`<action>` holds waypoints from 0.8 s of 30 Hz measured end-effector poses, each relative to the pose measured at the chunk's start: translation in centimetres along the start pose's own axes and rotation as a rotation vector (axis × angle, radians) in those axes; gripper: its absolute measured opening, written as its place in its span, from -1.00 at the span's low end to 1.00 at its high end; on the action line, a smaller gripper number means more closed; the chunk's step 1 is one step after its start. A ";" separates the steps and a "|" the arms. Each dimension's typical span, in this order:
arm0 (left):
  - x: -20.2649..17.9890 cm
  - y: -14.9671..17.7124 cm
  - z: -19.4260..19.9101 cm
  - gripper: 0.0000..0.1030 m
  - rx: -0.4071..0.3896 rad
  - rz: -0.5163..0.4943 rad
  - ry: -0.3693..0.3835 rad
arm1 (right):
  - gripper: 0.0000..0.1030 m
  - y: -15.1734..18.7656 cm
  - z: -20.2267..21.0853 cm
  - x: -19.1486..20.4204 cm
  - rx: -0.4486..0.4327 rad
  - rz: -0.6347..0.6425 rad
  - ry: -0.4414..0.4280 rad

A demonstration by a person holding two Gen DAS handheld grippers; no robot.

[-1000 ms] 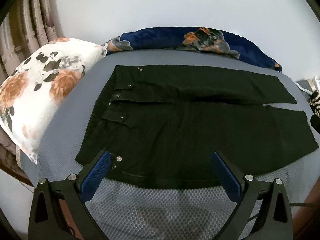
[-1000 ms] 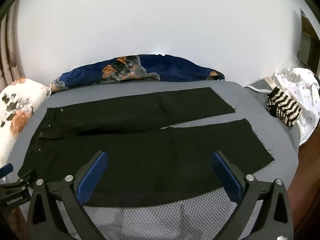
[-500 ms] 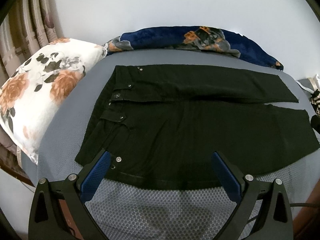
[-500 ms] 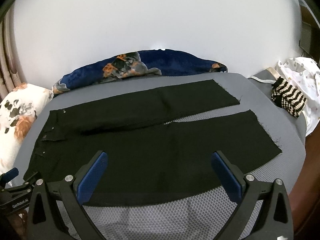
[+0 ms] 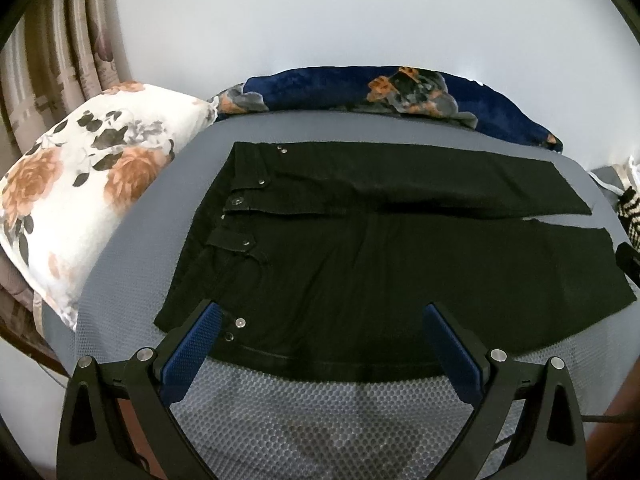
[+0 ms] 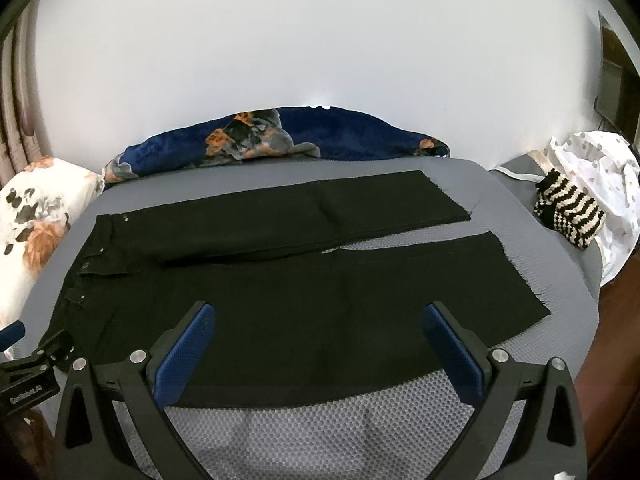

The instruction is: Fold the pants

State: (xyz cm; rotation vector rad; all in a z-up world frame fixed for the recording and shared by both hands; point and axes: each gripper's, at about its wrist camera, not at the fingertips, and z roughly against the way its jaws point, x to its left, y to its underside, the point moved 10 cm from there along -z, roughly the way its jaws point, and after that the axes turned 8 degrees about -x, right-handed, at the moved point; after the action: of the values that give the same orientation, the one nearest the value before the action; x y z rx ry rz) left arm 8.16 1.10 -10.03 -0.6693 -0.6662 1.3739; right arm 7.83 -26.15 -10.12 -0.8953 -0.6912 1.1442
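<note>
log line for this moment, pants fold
stage: pre-grasp | pants: flat, unfolded on bed | left gripper: open, near waist | right gripper: open, near leg edge

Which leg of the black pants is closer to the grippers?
The wider-looking pant leg along the bed's front edge, right ahead of the right gripper. The other leg lies farther back, beside the blue flowery blanket.

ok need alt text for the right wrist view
Black pants lie spread flat on a grey bed, waistband left, both legs running right. The right gripper hangs open over the near edge, holding nothing; a floral pillow lies left, a striped knit item right.
</note>
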 end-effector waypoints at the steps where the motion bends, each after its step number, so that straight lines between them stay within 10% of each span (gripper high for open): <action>1: -0.1 0.0 0.1 0.94 -0.002 0.000 0.000 | 1.00 0.1 0.1 -0.1 0.001 -0.003 0.000; 24: -1.0 0.1 0.4 0.94 -0.001 -0.014 0.005 | 1.00 0.9 -0.1 -0.6 0.035 -0.016 -0.007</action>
State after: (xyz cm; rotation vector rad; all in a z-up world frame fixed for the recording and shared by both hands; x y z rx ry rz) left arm 7.74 0.10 -9.87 -0.6669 -0.6669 1.3585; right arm 7.29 -26.60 -10.98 -0.8555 -0.6812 1.1428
